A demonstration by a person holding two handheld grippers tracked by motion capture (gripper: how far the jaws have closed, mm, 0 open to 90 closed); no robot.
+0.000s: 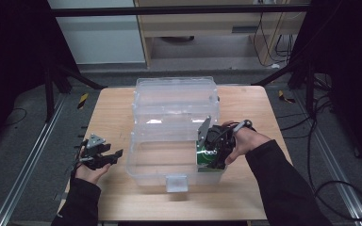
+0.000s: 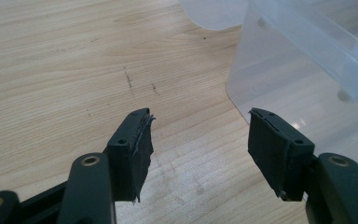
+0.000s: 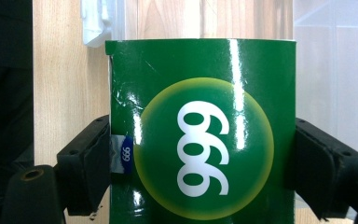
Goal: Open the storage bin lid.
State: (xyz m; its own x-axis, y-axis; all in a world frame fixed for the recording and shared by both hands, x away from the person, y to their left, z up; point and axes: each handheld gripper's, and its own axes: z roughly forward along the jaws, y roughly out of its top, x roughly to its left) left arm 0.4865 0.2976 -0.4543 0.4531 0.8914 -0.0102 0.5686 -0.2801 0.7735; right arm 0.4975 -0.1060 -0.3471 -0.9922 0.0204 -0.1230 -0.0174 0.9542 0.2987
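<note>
A clear plastic storage box point(image 1: 136, 162) stands open on the wooden table, its lid point(image 1: 175, 96) lying back behind it. My right gripper point(image 1: 213, 155) is shut on a green box point(image 1: 206, 161) with a "999" roundel, held inside the storage box at its right end. In the right gripper view the green box point(image 3: 200, 130) sits squeezed between both jaws, with the storage box wall point(image 3: 335, 70) to the right. My left gripper point(image 1: 104, 156) hovers open over the table just left of the storage box. Its jaws point(image 2: 200, 149) hold nothing, and the storage box corner point(image 2: 279, 70) is close ahead.
The wooden table point(image 1: 118, 108) has bare room to the left of and in front of the storage box. A white latch tab point(image 1: 176, 182) hangs from the box's front wall. Black frame legs and cables run on the floor around the table.
</note>
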